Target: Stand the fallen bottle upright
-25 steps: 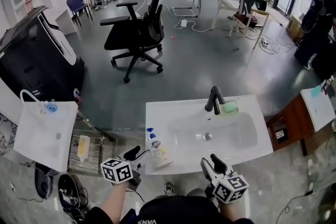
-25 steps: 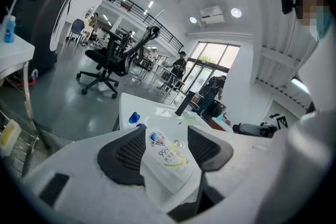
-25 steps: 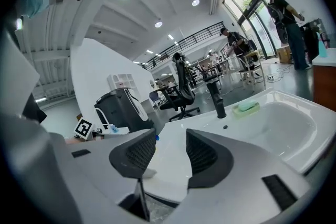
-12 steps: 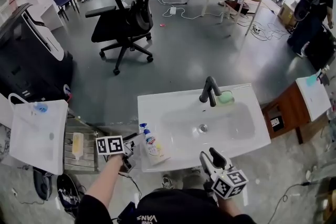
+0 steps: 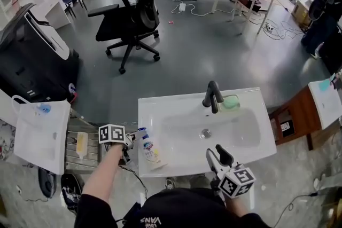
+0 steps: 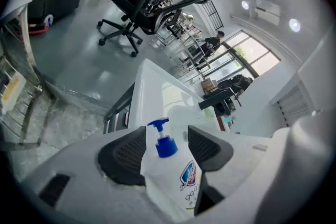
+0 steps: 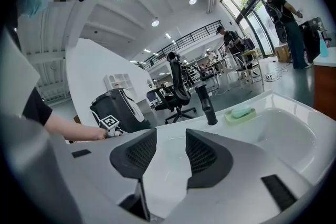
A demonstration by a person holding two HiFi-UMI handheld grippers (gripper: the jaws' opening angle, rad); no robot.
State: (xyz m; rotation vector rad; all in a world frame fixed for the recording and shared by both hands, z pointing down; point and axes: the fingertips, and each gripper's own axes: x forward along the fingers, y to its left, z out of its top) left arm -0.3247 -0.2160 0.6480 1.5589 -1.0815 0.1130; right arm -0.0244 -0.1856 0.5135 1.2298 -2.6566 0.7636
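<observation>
My left gripper (image 6: 167, 140) closed on the shoulders of the white plastic pump bottle with blue nozzle (image 6: 178, 181), bottle lying at the white sink counter's (image 5: 160, 115) front left corner, my right gripper (image 7: 170, 140) narrowly parted, empty, at the front edge.

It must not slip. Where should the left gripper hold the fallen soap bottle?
Grip the soap bottle on its upper body, below the blue pump, from the left edge of the sink: it lies on its side; the body is broader than the neck.

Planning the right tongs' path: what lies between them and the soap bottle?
Only the bare white sink rim lies between the right tongs and the soap bottle; the head view shows this.
</observation>
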